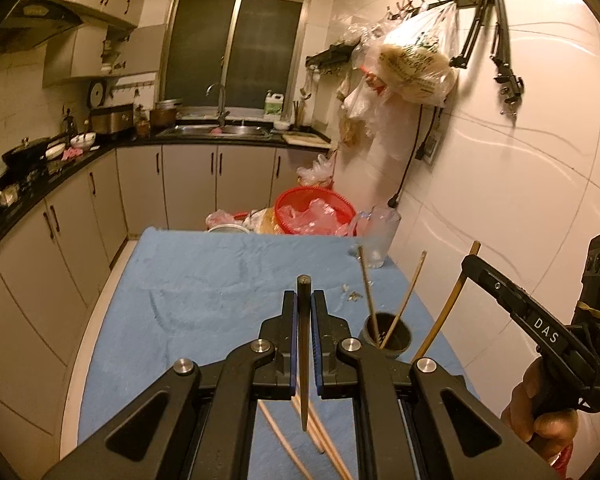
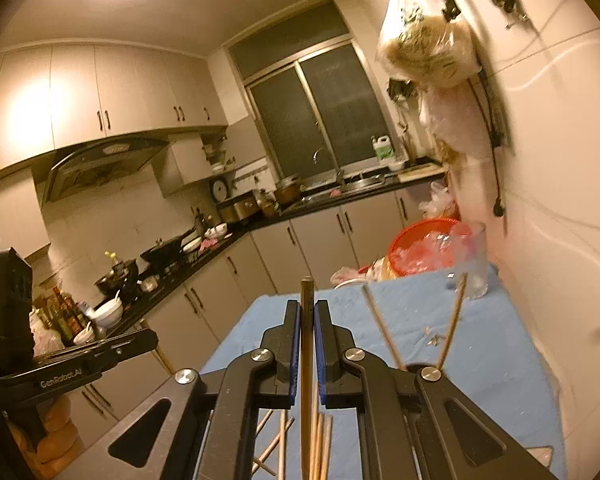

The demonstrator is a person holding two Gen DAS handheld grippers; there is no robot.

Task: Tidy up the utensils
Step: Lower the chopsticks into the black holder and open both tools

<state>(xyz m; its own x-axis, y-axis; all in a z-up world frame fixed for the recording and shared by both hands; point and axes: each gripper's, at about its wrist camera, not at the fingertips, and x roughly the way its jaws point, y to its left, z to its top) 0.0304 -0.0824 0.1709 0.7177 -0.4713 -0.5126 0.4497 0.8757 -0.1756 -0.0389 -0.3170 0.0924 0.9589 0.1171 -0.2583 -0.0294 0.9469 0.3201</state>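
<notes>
The left gripper (image 1: 305,298) had its fingers clamped narrow on a single dark chopstick (image 1: 303,360), which stood nearly upright between the pads with its blunt end projecting above them. The right gripper (image 2: 307,308) was likewise closed tight on a second chopstick (image 2: 307,360), also held close to vertical. Both tools were above the blue cloth (image 1: 220,280) covering the table. In the left wrist view, the dark holder cup (image 1: 388,334) stood on the cloth at about 3 o'clock from the left gripper and near it; two pale chopsticks (image 1: 370,292) already leaned inside it, splayed apart. The right gripper appeared at the 3 o'clock edge of that view, beyond the cup. Several loose chopsticks (image 2: 320,440) lay on the cloth at 6 o'clock, beneath both tools. Judged from this layout, the task was partly complete: two pieces were stowed, two were in transit, and the loose ones remained to be collected and placed.
</notes>
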